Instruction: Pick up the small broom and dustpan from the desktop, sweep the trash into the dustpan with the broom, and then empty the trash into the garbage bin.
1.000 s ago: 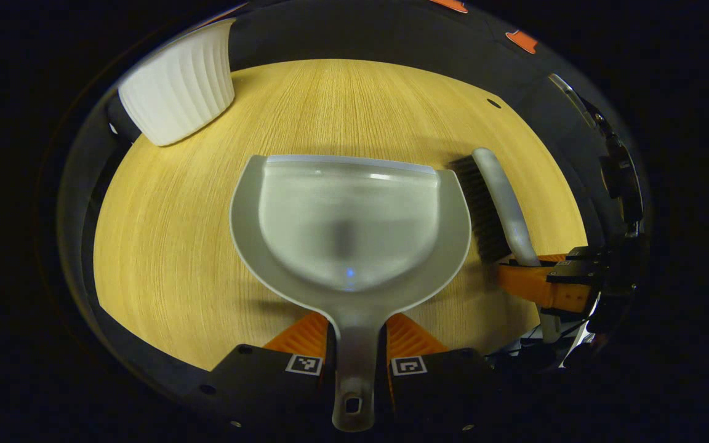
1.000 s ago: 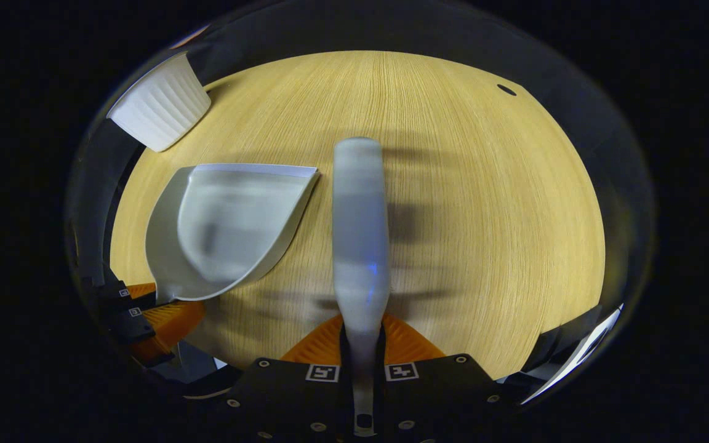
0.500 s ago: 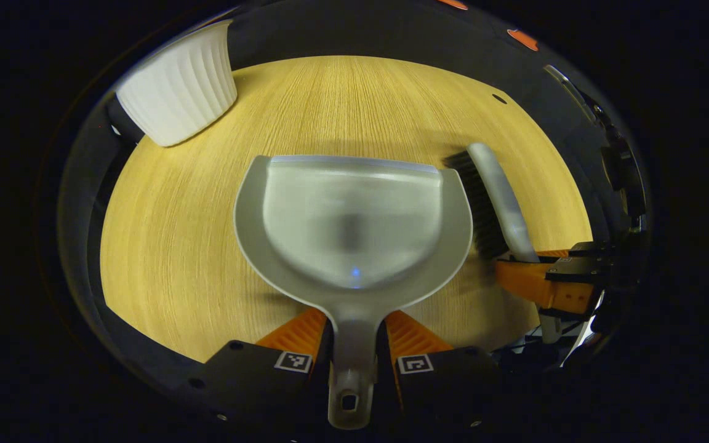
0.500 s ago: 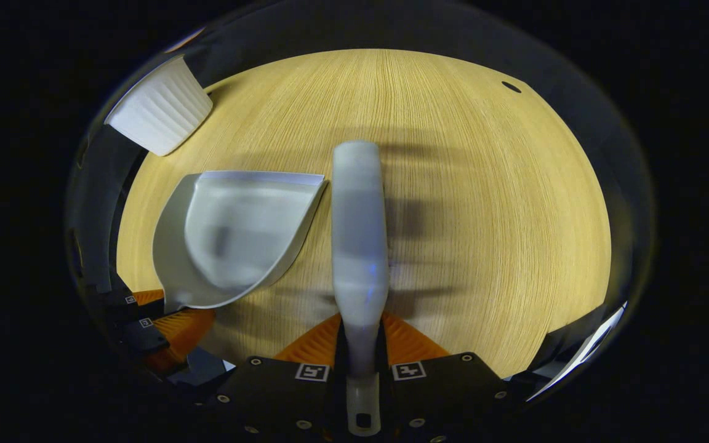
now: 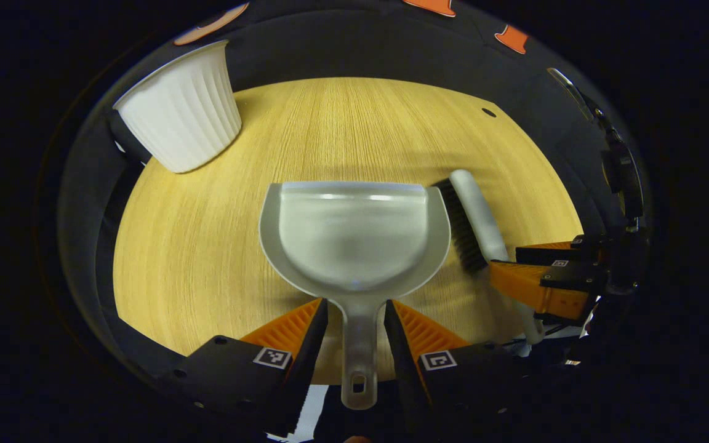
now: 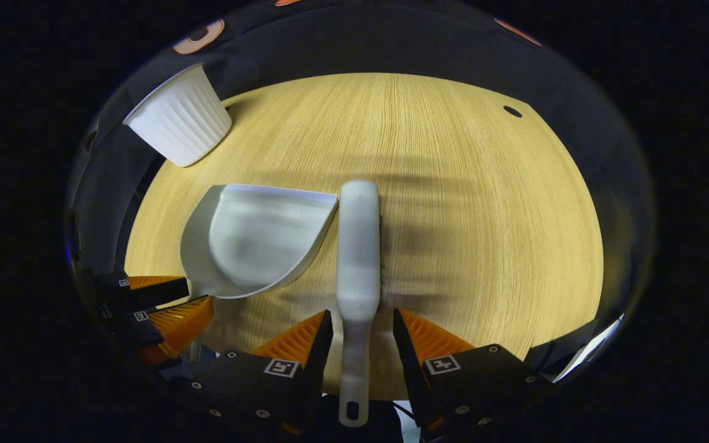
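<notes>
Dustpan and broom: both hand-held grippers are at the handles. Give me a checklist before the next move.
1. Left hand-held gripper is open with a gap on each side of the dustpan handle: ok.
2. Right hand-held gripper is open and straddles the broom handle without pinching it: ok.
3. Dustpan appears to lie flat on the desktop, with no trash visible in the pan: ok.
4. Broom lies just right of the dustpan, bristles toward it. Whether they touch: cannot tell.
5. Garbage bin stands upright at the far left of the desktop: ok. Its contents: cannot tell.
6. Trash left on the desktop: none visible, ok.
</notes>
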Motion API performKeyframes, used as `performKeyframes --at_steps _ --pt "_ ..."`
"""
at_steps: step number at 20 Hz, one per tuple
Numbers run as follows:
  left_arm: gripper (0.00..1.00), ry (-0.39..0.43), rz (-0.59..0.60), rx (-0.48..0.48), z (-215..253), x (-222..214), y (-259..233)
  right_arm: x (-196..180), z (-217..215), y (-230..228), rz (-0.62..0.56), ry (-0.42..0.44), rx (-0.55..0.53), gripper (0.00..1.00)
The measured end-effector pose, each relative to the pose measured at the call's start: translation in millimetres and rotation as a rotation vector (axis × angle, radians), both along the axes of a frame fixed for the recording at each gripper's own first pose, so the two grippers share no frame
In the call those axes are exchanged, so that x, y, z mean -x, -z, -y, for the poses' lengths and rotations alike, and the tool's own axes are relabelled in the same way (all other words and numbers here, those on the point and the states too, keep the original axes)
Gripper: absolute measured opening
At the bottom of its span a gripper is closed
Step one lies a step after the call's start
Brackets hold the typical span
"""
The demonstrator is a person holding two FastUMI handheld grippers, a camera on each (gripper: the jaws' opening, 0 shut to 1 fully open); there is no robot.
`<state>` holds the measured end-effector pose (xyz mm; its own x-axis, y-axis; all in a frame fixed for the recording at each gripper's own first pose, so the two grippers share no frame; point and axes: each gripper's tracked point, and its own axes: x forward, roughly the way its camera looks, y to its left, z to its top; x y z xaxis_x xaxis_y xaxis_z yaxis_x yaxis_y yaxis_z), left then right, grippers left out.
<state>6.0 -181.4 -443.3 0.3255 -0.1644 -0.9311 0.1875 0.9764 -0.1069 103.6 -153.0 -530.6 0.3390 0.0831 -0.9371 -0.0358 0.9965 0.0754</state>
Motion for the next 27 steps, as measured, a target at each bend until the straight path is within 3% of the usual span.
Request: performKeyframes --at_steps 5,8,12,15,16,17,19,22,27 --pt "0.7 0.01 0.232 0.022 0.0 -31.9 -62.0 -24.9 -2.0 -61.3 0.194 -0.012 -0.027 0.7" --pt "0.79 -0.024 0.419 0.033 -5.4 -51.1 -110.4 -41.3 0.2 -115.0 0.344 -0.035 -0.023 0.69" --pt "0.79 -0.068 0.626 0.042 -23.3 -45.8 -147.2 -48.4 11.0 -169.5 0.511 -0.017 -0.01 0.7" --pt "0.88 -0.103 0.748 0.063 -22.7 -48.2 -129.4 -57.2 27.5 -203.3 0.636 0.014 0.001 0.76" --pt "0.88 -0.111 0.795 0.076 -21.0 -49.4 -131.1 -59.9 36.1 -222.6 0.691 0.027 0.015 0.71" --pt "0.88 -0.12 0.825 0.083 -22.0 -48.6 -132.5 -59.4 41.1 -233.6 0.736 0.033 0.022 0.83" --pt "0.89 -0.152 0.915 0.1 -27.3 -46.0 -144.6 -60.2 49.0 -269.9 0.85 0.063 0.032 0.92" --pt "0.94 -0.169 1.049 0.106 -28.6 -44.4 -165.1 -55.3 59.0 -304.3 0.971 0.113 -0.001 0.94" --pt "0.94 -0.16 1.193 0.14 -37.9 -30.4 -191.6 -49.9 72.5 -354.0 1.157 0.156 0.025 0.94"
